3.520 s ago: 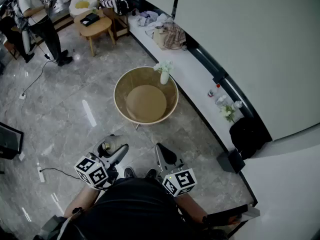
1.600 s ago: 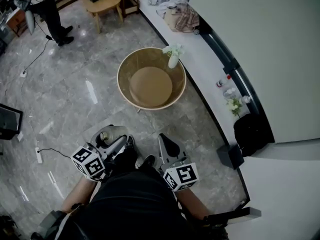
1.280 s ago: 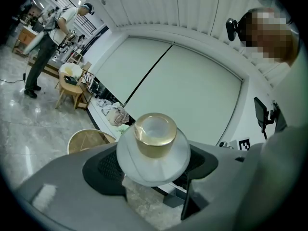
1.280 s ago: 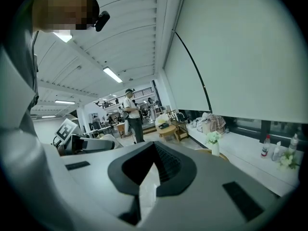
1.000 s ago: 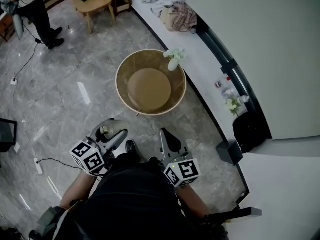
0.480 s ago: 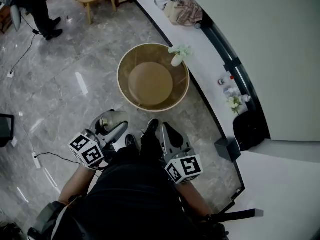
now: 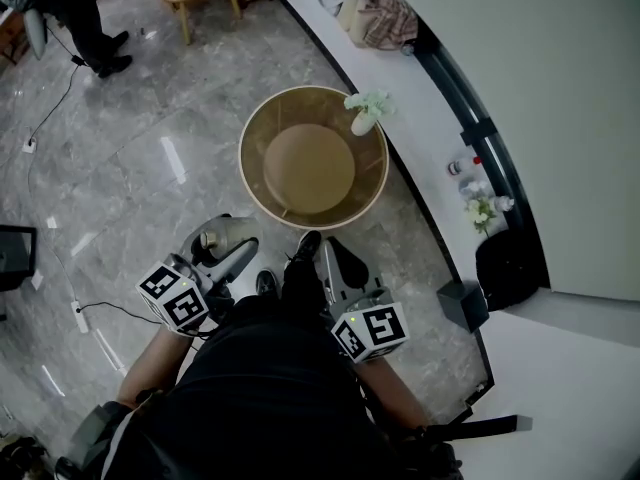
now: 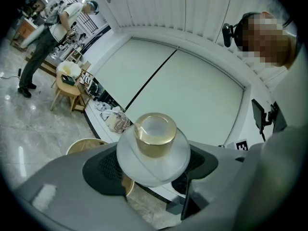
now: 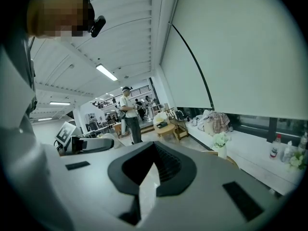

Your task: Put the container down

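Far left, top corner of head view: bystander standing on grey marble floor

Next right, low and close to the wearer's body: left gripper, clamped on the container. Seen from above only as a pale blob with a gold spot. Clearer in left gripper view: frosted round jar, gold cap, belly pinched between both jaws, held in the air above the floor

Centre: round rimmed table, well apart from the container, white flower vase at its right rim

Right gripper just beside the left one. In right gripper view, jaws pressed together on nothing

Far right: white ledge, clothes pile, small bottles
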A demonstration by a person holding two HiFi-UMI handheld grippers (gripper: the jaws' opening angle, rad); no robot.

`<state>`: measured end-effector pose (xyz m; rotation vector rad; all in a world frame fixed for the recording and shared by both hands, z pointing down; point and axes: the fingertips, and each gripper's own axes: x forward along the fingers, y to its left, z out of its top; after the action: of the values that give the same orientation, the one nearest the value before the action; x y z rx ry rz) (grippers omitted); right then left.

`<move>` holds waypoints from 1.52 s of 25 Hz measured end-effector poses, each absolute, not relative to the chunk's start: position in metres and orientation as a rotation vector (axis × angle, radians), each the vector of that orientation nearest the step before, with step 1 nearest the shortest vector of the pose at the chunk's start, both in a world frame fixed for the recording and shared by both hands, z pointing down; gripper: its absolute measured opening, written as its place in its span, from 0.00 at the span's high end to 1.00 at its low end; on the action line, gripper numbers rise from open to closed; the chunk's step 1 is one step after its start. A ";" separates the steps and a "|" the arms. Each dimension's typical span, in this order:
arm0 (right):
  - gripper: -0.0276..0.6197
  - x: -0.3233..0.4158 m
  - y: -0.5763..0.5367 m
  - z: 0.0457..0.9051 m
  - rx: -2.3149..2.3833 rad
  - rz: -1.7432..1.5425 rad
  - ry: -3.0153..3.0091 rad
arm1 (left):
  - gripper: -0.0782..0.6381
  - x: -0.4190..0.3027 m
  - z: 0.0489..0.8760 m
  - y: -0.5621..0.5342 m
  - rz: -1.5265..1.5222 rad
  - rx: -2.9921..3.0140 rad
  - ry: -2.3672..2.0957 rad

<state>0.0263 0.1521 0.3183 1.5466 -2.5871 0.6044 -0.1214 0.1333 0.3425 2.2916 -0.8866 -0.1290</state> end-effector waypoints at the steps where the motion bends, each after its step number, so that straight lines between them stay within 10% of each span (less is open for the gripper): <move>1: 0.97 0.029 0.146 0.320 1.542 0.615 -2.589 | 0.42 -0.117 0.343 0.128 -0.121 2.286 -0.892; 38: 0.97 0.091 -0.062 0.428 1.407 0.846 -2.505 | 0.42 -0.104 0.479 -0.104 0.378 2.275 -1.233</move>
<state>0.0912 -0.0623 0.4281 1.4073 -2.5054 0.8458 -0.1036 -0.1042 0.4787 2.2746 -1.2331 0.3777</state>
